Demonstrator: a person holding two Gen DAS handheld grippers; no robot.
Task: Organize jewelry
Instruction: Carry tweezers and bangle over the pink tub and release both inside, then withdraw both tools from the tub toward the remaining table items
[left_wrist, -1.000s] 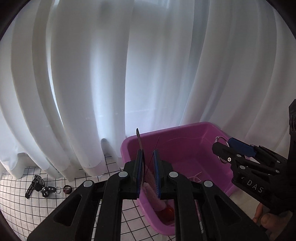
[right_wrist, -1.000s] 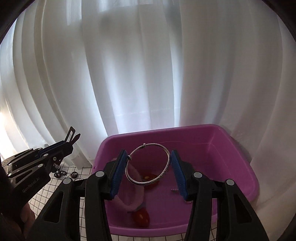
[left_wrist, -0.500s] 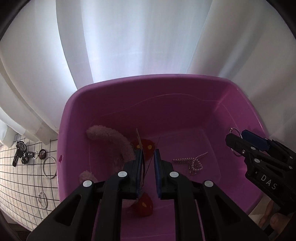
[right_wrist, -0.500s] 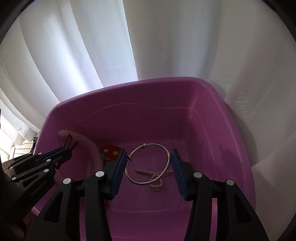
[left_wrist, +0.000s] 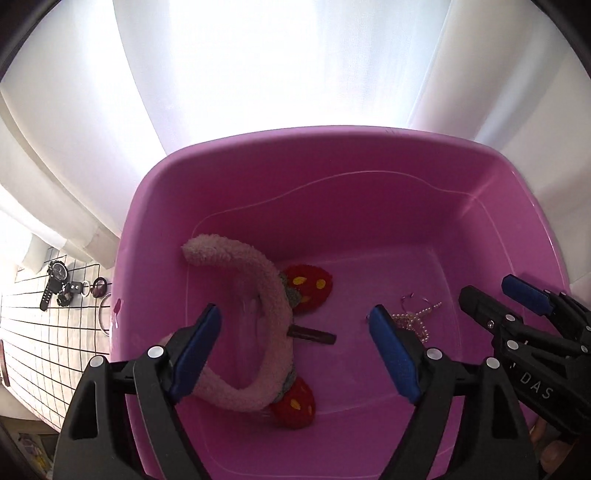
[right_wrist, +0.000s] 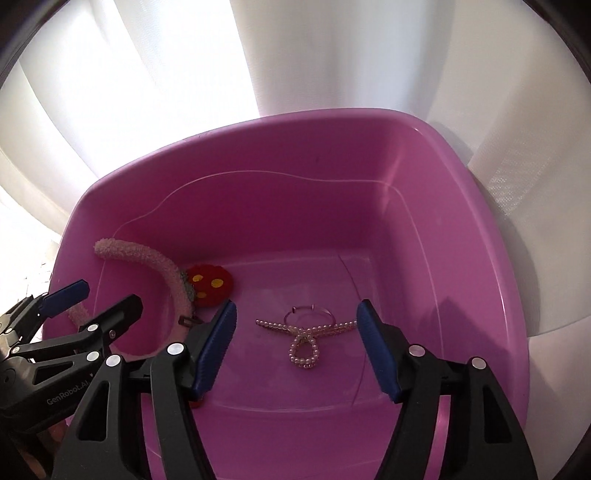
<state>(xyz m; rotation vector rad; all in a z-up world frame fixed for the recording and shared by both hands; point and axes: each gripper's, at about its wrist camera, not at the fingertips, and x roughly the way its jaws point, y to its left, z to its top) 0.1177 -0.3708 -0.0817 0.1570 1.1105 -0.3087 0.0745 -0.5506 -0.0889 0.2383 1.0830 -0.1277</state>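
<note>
Purple plastic tub (right_wrist: 480, 258) fills both wrist views, standing in front of a white curtain (left_wrist: 258, 74), with both claws pointing steeply down into it. On its floor, under the right gripper (right_wrist: 295, 347), lie a thin silver bangle (right_wrist: 309, 311) and a pearl strand (right_wrist: 304, 338), the strand crossing the bangle's near edge. This claw's jaws are opening, with nothing pressed between the blue pads; both pieces lie loose below. The left gripper (left_wrist: 295, 347) is likewise opening and grips nothing; below it a dark hair clip (left_wrist: 312, 335) lies flat beside a fluffy pink headband (left_wrist: 273, 314) with red strawberry trims (left_wrist: 308, 282). Outside the tub, to its left, a watch (left_wrist: 55, 278) and several small rings (left_wrist: 98, 288) lie on a white grid-patterned cloth (left_wrist: 37, 332). All these pieces are probably very light. The bangle looks stiff and smooth, so it may slip; best pinched across its thin rim. The pearl strand is limp and would drape and swing; take it at the looped middle. The headband is soft on the outside and springy; grip its padded arch.
</note>
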